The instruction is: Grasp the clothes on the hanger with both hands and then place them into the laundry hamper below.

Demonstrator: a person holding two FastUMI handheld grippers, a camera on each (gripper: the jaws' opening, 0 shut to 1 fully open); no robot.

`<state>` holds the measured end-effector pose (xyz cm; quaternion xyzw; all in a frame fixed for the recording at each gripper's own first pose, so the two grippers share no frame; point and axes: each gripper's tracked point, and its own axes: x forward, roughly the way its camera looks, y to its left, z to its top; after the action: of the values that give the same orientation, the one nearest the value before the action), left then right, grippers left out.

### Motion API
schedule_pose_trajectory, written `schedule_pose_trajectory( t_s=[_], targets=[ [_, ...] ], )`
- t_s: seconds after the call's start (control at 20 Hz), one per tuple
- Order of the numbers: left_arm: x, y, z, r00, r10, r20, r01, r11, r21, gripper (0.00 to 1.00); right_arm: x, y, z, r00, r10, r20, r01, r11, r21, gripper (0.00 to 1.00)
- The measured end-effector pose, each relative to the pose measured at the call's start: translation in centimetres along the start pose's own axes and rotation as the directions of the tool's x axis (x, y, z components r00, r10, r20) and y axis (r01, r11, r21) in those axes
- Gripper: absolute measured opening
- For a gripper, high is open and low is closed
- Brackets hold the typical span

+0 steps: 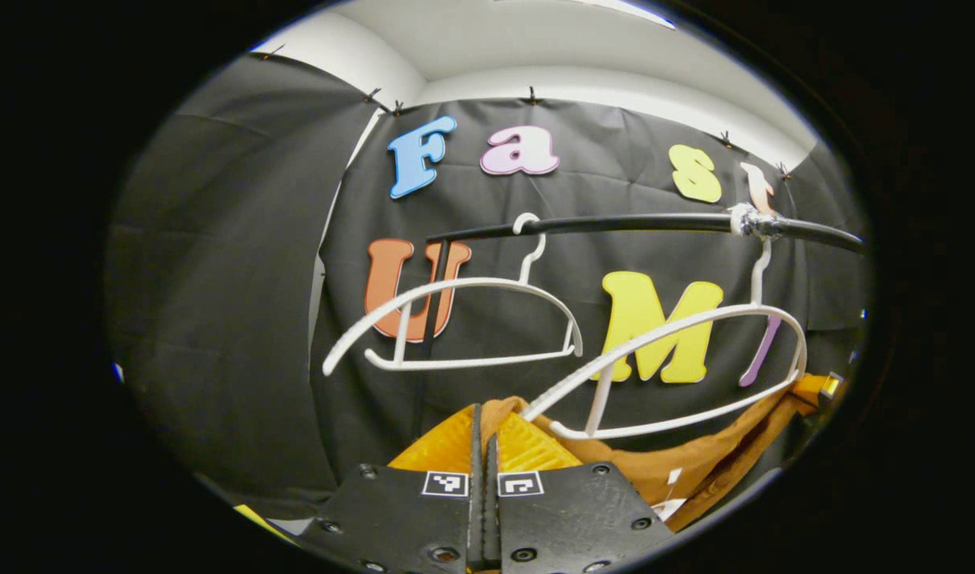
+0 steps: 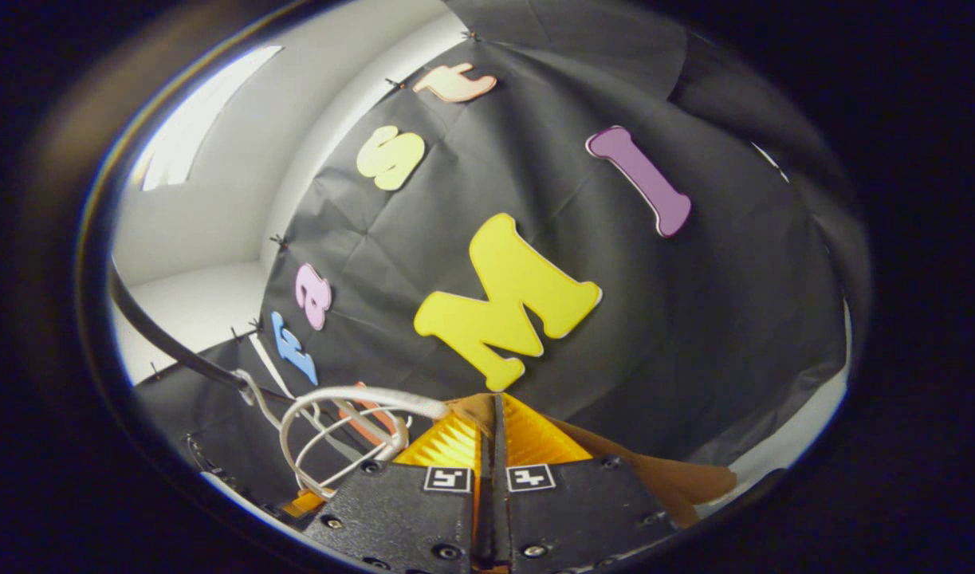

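Note:
An orange-brown garment (image 1: 694, 462) droops below a bare, tilted white hanger (image 1: 762, 307) on the black rod (image 1: 630, 223). My left gripper (image 1: 483, 414) is shut, and a fold of that cloth pokes out right at its yellow pads (image 1: 527, 446). The garment stretches right to a yellow tip at the far edge, the other gripper (image 1: 826, 387). In the right gripper view, my right gripper (image 2: 495, 406) is shut too, with the brown cloth (image 2: 662, 478) pinched at its tips and trailing off to the right.
A second bare white hanger (image 1: 487, 281) hangs further left on the rod. In the right gripper view both hangers (image 2: 359, 393) bunch close to the left of the fingers, under the rod (image 2: 168, 339). The black cloth wall stands close behind.

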<state>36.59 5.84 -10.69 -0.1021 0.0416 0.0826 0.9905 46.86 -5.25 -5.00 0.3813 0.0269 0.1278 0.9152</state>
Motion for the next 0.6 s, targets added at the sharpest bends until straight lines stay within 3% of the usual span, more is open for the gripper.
schedule_pose_trajectory(
  t_s=[0.3, 0.55, 0.6],
  targets=[
    [-0.9, 1.1, -5.2, 0.995, 0.021, -0.099, -0.023, 0.999, -0.022, 0.0, -1.3, -2.0, -4.0, 0.994, -0.034, -0.1, 0.034, 0.999, 0.002, 0.03],
    [-2.0, 1.6, -5.5, 0.993, 0.013, -0.12, -0.014, 1.0, -0.007, 0.05, -2.7, -1.3, -5.6, 0.99, -0.028, -0.137, 0.022, 0.999, -0.046, 0.03],
    [-2.2, 1.5, -5.5, 0.992, 0.011, -0.124, -0.012, 1.0, -0.004, 0.0, -3.1, -0.8, -5.9, 0.989, -0.022, -0.144, 0.014, 0.999, -0.052, 0.03]
  ],
)
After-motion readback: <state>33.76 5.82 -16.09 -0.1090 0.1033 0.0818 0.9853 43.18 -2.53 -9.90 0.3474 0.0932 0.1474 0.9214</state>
